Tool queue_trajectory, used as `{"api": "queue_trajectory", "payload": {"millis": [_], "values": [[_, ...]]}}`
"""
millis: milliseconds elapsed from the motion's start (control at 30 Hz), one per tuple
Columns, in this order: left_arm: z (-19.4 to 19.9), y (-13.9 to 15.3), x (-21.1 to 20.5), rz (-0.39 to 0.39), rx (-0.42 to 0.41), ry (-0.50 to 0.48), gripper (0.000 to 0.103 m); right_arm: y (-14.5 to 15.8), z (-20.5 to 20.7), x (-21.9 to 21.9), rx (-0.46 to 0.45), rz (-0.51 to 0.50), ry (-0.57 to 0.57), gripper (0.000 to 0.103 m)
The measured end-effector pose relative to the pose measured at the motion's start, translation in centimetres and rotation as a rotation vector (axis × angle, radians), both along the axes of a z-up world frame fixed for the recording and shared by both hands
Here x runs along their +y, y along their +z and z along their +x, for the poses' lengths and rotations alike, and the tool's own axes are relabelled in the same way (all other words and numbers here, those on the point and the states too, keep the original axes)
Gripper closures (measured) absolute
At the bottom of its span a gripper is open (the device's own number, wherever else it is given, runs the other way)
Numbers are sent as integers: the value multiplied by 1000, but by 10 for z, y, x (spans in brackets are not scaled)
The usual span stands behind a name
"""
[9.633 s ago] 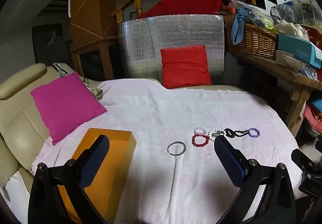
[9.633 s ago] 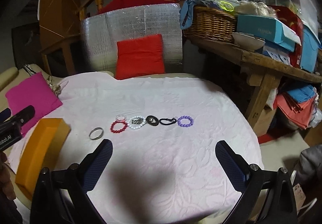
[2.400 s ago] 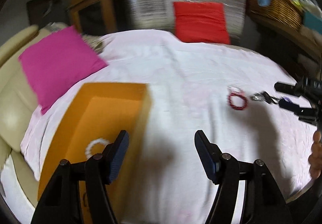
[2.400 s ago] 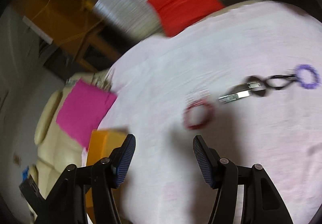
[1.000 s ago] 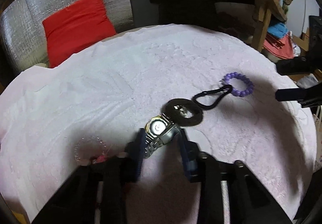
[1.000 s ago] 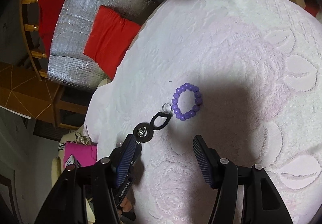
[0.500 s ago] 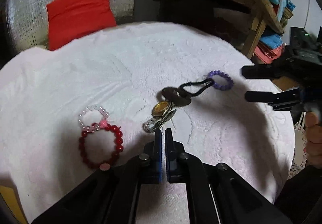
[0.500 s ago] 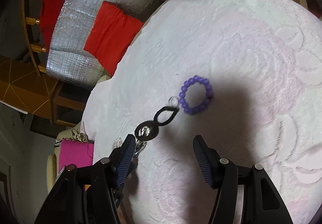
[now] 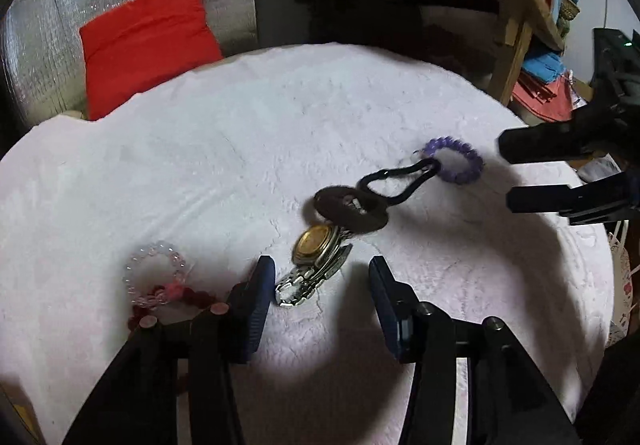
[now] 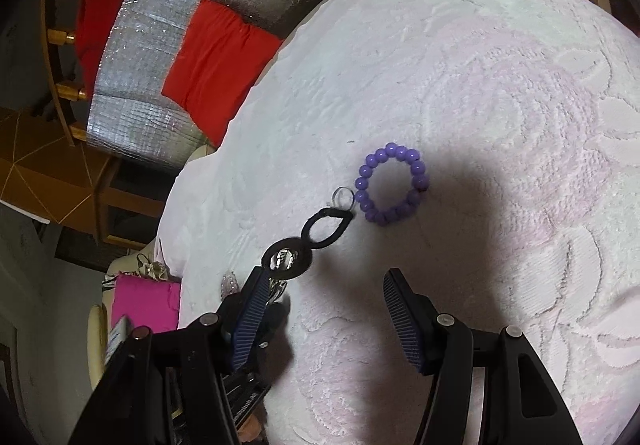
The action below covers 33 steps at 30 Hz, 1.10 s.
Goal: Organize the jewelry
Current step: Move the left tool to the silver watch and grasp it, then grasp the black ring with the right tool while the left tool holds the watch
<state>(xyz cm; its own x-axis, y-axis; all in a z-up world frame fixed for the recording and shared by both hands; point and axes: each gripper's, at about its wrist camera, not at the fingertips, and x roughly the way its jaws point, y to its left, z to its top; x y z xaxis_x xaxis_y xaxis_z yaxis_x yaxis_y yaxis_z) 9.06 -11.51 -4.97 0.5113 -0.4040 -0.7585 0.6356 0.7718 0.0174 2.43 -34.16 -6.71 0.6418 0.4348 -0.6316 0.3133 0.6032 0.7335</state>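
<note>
**Jewelry and cushions, counted**

Three beaded bracelets lie on the white cloth: one of purple round beads (image 9: 456,161), one of clear beads with a pink bit (image 9: 154,273), and one of dark red beads (image 9: 176,301), mostly hidden behind a gripper finger. There is one wristwatch with a gold face and silver metal link band (image 9: 314,263). Two black loops lie beside it: one flat, wide black ring (image 9: 350,209) and one thin black cord loop (image 9: 396,181). One small clear ring (image 10: 344,199) sits by the purple beads. Cushions number two: one red (image 9: 148,41), one magenta (image 10: 144,303). Two black two-finger grippers show.
</note>
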Motion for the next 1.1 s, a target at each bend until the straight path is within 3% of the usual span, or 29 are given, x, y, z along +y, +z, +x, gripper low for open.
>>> {"api": "queue_trajectory", "payload": {"millis": [167, 267, 467, 700, 1000, 1100], "values": [[5, 1, 2, -19, 18, 27, 86, 1, 0, 3, -4, -9, 16, 40], [5, 2, 7, -29, 45, 60, 92, 2, 0, 6, -10, -11, 19, 40], [-13, 9, 25, -21, 127, 93, 92, 3, 5, 19, -14, -24, 36, 40], [-43, 10, 52, -63, 221, 92, 92, 7, 13, 34, -42, -32, 35, 40], [-47, 6, 61, -87, 240, 84, 91, -2, 49, 57, -20, -75, 71, 58], [-48, 7, 65, -88, 236, 80, 90, -12, 67, 70, 35, -134, 96, 62]]}}
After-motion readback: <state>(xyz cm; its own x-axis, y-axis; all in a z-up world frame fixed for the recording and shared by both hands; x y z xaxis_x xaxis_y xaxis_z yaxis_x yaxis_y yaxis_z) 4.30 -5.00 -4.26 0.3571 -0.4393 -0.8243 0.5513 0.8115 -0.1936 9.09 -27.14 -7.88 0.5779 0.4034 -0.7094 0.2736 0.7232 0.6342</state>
